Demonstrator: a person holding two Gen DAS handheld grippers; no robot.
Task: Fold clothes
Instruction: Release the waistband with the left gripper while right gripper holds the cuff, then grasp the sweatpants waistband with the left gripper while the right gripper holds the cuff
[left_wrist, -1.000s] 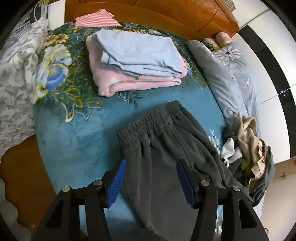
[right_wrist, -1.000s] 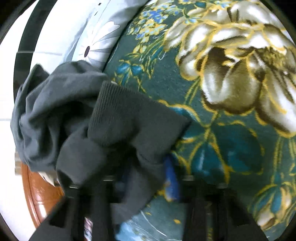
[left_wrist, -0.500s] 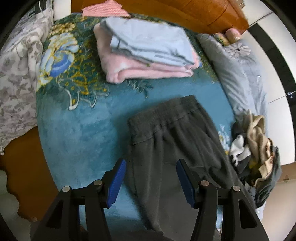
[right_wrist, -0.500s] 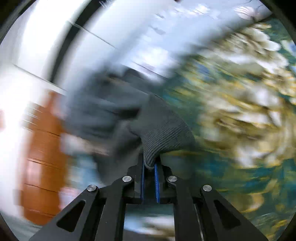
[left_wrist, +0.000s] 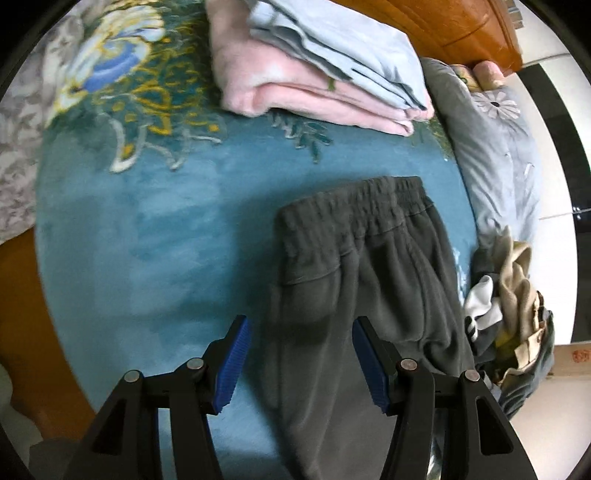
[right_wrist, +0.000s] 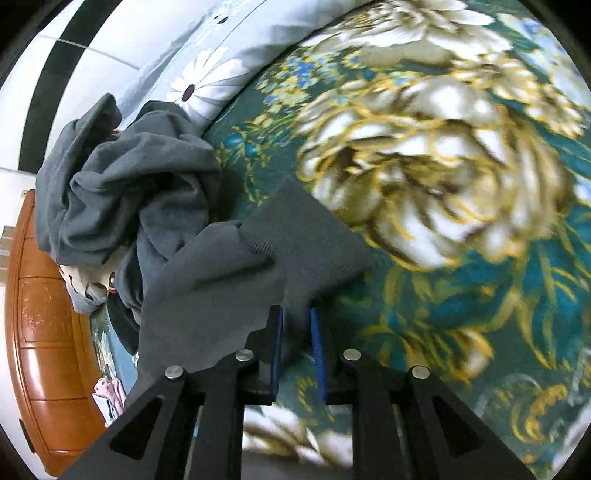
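Trousers (left_wrist: 354, 295) soft, limp, light; best taken by waistband. Left gripper (left_wrist: 301, 360) spread over them, empty. Right gripper (right_wrist: 297, 347), jaws just eased apart, pinches ribbed cuff (right_wrist: 306, 254).

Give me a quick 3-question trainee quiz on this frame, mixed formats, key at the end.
1. Multiple choice: the folded light-blue garment lies A) on top of the folded pink garment, B) under it, C) apart from it.
2. True or false: the left gripper is clamped on the waistband of the grey trousers.
3. Short answer: what sits between the right gripper's fingers?
Key: 1 A. 2 False: its fingers stand open above the trouser leg. 3 The ribbed cuff of a grey garment; the fingers have just been opening slightly, with the cuff between them.
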